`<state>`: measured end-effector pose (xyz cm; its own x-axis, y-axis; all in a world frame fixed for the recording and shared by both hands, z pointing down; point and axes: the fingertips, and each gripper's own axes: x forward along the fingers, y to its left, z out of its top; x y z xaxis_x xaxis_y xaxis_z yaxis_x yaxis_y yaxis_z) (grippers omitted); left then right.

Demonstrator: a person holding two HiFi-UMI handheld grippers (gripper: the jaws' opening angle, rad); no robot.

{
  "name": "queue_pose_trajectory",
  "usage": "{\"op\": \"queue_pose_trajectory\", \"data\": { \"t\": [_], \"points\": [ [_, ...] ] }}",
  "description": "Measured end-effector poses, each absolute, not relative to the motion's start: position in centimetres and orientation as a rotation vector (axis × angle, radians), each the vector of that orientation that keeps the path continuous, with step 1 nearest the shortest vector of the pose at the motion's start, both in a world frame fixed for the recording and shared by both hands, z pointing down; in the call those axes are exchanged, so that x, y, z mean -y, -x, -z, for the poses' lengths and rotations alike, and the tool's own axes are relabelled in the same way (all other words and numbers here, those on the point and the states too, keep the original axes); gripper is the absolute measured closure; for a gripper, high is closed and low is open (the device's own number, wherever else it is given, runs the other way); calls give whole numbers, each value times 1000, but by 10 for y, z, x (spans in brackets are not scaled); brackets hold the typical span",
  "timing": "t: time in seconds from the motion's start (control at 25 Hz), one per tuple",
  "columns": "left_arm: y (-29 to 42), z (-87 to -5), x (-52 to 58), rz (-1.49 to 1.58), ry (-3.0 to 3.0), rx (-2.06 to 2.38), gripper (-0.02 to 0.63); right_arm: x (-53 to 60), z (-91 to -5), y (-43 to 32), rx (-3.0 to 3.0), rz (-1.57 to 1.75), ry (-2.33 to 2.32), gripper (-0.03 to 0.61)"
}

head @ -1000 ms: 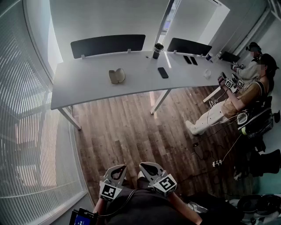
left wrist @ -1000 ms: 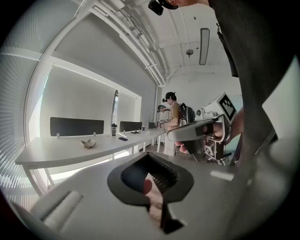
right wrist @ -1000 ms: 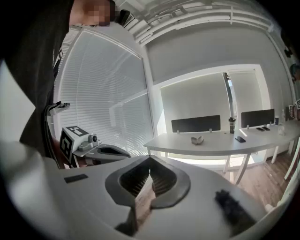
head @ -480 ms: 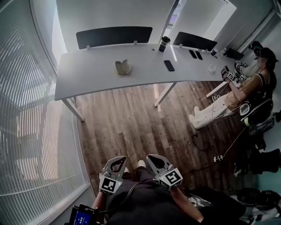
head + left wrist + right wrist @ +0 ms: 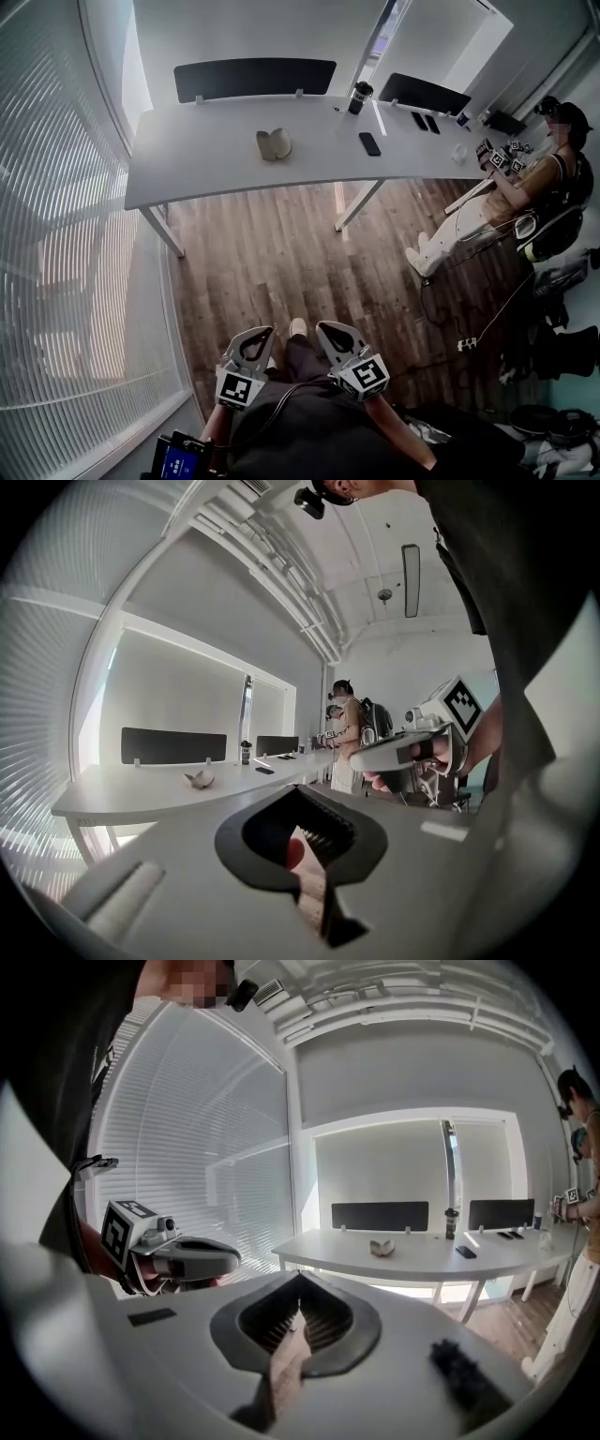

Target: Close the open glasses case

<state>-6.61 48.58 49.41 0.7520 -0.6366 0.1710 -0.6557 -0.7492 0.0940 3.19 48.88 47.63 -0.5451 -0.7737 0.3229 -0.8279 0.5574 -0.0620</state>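
Glasses case is open, both shell halves splayed, lying on the white counter left of centre and just in front of the black divider panel. Nothing is touching it. The other items are well apart from it along the same counter: a dark phone to its right and a dark cup near the back edge. Case looks like a light clamshell, so my guess is one half needs pinning while the other gets folded over.

Bare wood floor lies between the case and the operator. Left gripper and right gripper are held low against the operator's body, tips pointing toward the counter. That reads as a carry posture for the walk-up, not a reach. Both gripper views see the case far off.

On the left, the fingers have tips together with nothing between them. The right fingers are the same, closed and empty.

Judgement: the close hasn't started. Next comes the approach, then the fingers open before contact.

Another person sits at the counter's far right end, clear of the path.
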Motion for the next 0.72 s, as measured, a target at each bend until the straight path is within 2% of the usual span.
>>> {"op": "queue_pose_trajectory", "data": {
  "t": [0.72],
  "points": [
    [51,-507,-441,-285,-2808,1064,607,-439,-496,-50,2550,-319,-1304,574]
  ]
}}
